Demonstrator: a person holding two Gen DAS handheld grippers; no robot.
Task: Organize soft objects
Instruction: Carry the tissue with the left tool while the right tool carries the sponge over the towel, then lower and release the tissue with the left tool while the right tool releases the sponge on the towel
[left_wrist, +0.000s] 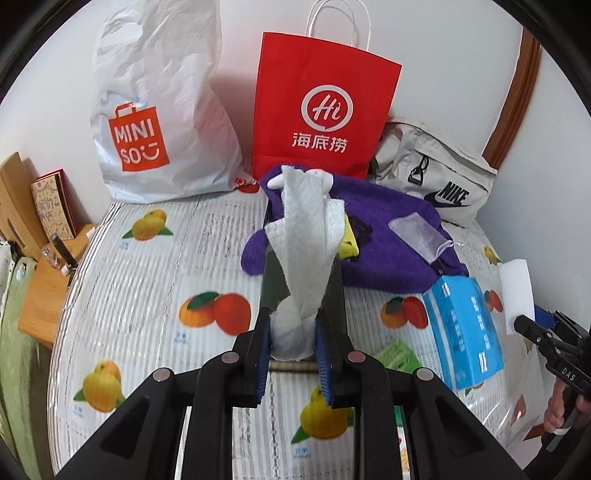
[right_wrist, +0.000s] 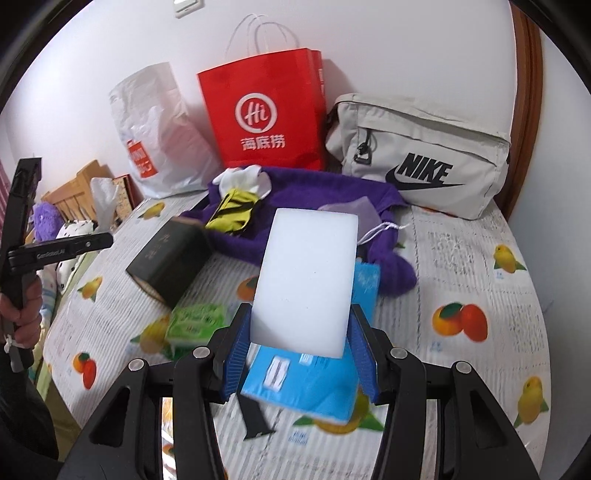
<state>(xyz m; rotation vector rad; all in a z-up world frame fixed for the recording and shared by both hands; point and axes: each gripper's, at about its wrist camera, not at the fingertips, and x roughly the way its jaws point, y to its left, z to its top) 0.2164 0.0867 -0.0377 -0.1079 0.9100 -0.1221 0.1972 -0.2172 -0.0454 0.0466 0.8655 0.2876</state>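
Note:
My left gripper (left_wrist: 293, 332) is shut on a white cloth wipe (left_wrist: 303, 236) that stands up twisted between its fingers, above the table. My right gripper (right_wrist: 299, 343) is shut on a white foam sponge block (right_wrist: 308, 277), held above a blue tissue pack (right_wrist: 306, 384). The sponge also shows in the left wrist view (left_wrist: 517, 291) at the right edge. A purple towel (left_wrist: 388, 229) lies at the back of the table with a yellow-black item (right_wrist: 231, 214) and a pale mesh pouch (left_wrist: 417, 230) on it.
A Miniso plastic bag (left_wrist: 155, 122), a red paper bag (left_wrist: 321, 107) and a grey Nike bag (right_wrist: 424, 158) stand along the wall. A dark box (right_wrist: 170, 254) and a green pack (right_wrist: 195, 319) lie on the fruit-print tablecloth (left_wrist: 147, 288). A wooden rack (left_wrist: 40, 236) stands left.

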